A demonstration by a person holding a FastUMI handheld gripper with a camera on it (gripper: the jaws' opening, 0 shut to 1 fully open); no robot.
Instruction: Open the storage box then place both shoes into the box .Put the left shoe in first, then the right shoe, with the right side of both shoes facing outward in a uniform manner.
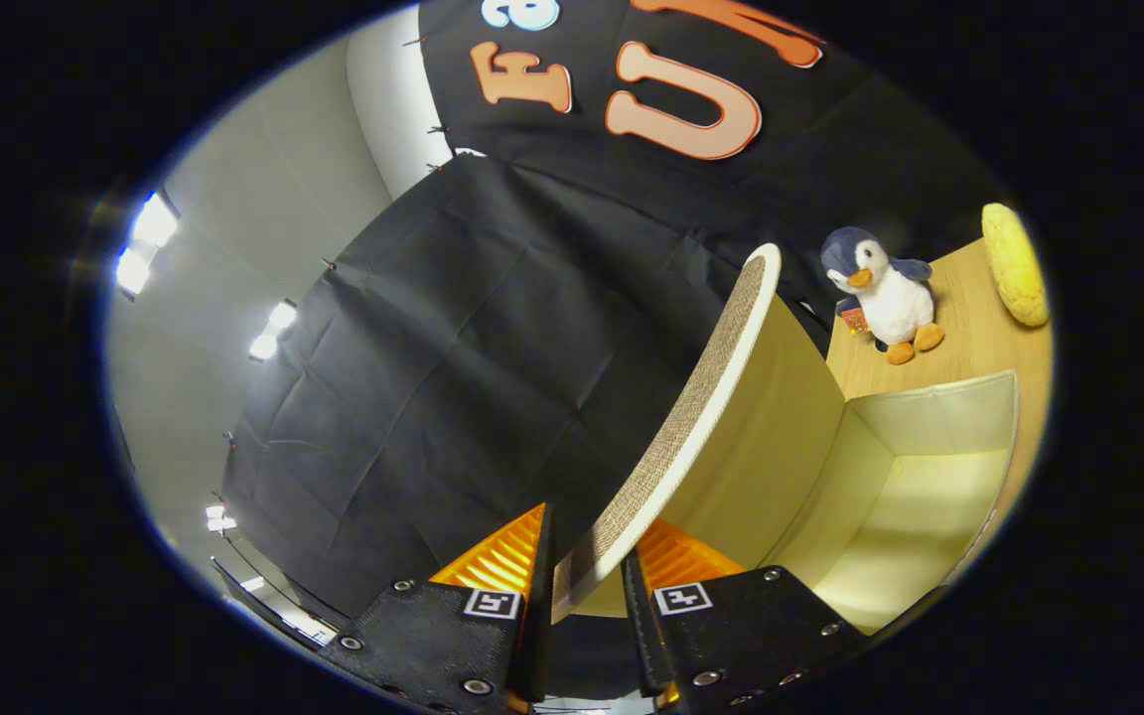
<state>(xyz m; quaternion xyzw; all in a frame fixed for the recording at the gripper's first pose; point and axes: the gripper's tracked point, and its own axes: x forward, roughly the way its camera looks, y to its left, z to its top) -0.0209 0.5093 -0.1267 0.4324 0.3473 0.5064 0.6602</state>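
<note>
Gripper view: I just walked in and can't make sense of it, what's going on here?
The hand-held gripper has the storage box's lid between its fingers, one on each side of the lid's edge, and the lid stands raised. The box is open, and no shoe can be seen in the part that shows. Beyond it, a toy penguin and a yellow cushion sit on the wooden table.

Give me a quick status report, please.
Gripper shut on lid, lid raised. Box open, no shoes inside. Penguin beyond box, not blocking.
</note>
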